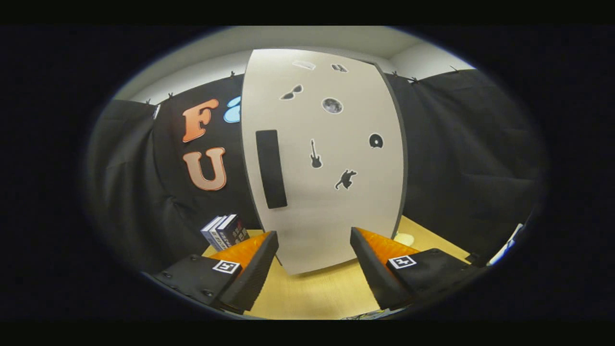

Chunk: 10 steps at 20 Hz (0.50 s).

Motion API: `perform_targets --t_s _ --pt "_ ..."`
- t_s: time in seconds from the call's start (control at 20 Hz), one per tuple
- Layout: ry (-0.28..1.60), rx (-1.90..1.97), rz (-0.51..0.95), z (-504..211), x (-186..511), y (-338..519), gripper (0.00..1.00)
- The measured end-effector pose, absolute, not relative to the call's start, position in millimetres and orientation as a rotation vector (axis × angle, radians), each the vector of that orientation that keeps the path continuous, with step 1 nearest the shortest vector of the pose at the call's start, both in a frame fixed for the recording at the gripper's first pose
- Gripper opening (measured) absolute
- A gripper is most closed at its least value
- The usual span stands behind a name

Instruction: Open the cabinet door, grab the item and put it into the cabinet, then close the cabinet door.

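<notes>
A tall white cabinet (pixel 322 158) stands on the wooden table just ahead of my fingers, its door shut and dotted with small dark stickers. A long black handle (pixel 271 169) runs upright near the door's left edge. My gripper (pixel 314 242) is open, its two fingers wide apart with nothing between them, a short way in front of the door's lower part. A few upright books (pixel 226 231) stand to the left of the cabinet, beyond my left finger.
The wooden tabletop (pixel 317 293) stretches under and ahead of the fingers. A small pale object (pixel 404 239) lies on the table beside the cabinet's lower right corner. Black cloth walls close in the left, back and right.
</notes>
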<state>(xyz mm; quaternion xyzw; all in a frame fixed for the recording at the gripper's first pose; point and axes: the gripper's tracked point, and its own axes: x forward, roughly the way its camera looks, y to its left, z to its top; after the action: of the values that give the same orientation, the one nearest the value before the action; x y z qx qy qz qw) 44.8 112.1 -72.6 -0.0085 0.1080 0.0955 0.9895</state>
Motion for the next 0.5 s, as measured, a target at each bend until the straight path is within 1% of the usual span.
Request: perform_targets --t_s 0.25,0.5 --pt "0.150 -0.019 0.180 -25 23 100 0.97" --pt "0.117 -0.006 0.152 -9 23 91 0.97"
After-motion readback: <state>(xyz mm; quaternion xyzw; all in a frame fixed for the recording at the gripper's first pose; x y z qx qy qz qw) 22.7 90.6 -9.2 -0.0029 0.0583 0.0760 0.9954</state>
